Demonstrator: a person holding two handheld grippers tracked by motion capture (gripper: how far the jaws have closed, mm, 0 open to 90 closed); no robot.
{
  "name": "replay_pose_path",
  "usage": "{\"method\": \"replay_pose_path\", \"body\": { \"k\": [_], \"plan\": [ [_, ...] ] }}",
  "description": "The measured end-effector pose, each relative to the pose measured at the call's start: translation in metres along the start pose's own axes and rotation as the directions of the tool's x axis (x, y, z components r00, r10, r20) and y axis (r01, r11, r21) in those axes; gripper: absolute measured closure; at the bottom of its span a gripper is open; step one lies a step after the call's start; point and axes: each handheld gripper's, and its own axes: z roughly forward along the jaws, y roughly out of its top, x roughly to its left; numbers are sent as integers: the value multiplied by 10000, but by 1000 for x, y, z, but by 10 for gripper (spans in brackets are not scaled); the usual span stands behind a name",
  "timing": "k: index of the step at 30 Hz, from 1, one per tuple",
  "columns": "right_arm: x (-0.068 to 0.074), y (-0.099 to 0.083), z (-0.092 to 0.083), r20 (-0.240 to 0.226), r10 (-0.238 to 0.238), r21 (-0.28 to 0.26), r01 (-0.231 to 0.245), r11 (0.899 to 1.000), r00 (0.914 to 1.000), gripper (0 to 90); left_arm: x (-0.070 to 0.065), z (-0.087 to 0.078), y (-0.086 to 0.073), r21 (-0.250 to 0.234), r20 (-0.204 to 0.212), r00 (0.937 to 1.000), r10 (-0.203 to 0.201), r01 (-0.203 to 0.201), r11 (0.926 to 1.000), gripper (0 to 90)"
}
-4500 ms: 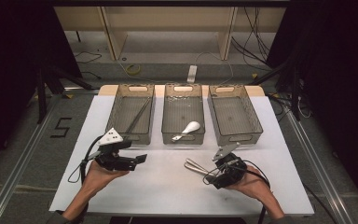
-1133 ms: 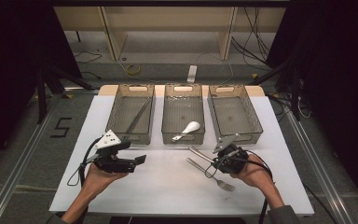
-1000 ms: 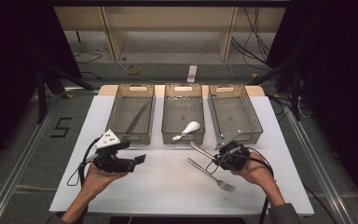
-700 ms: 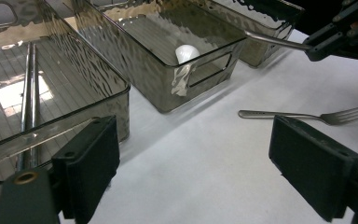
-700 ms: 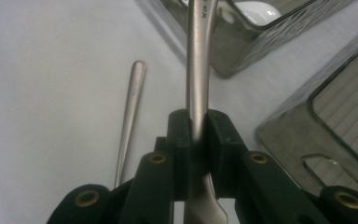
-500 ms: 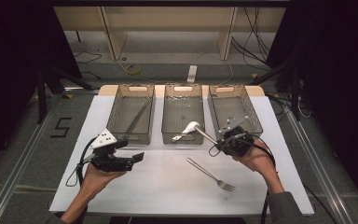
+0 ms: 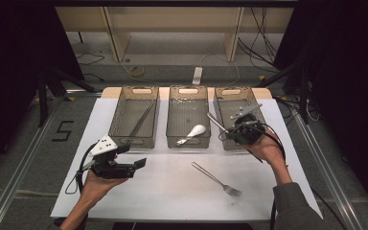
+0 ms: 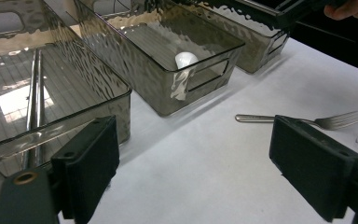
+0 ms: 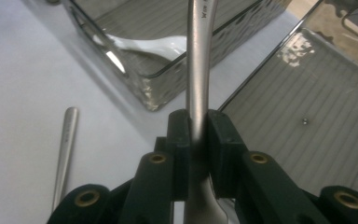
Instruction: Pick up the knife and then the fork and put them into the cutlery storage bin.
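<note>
White tabletop below, right gripper (image 9: pixel 196 135) clamps a metal utensil (image 9: pixel 200 60), perhaps a fork, handle jutting ahead.

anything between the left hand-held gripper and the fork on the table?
Nothing: bare white table between left hand-held gripper and fork, per the high view.

"5" on floor (image 7: pixel 63 130), left side
</note>
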Motion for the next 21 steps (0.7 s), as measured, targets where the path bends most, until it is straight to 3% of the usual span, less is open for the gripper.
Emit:
{"method": "replay_pose_path", "body": {
  "k": [12, 21],
  "plan": [
    [-28, 23, 12, 525, 687, 54, -691, 9976, 9963, 809, -1, -2, 0, -102, -5, 10000, 43, -43, 9999, 154],
    [-54, 35, 18, 847, 1501, 106, -1515, 9884, 9850, 809, -1, -2, 0, -158, -15, 10000, 32, -32, 9999, 154]
  ]
}}
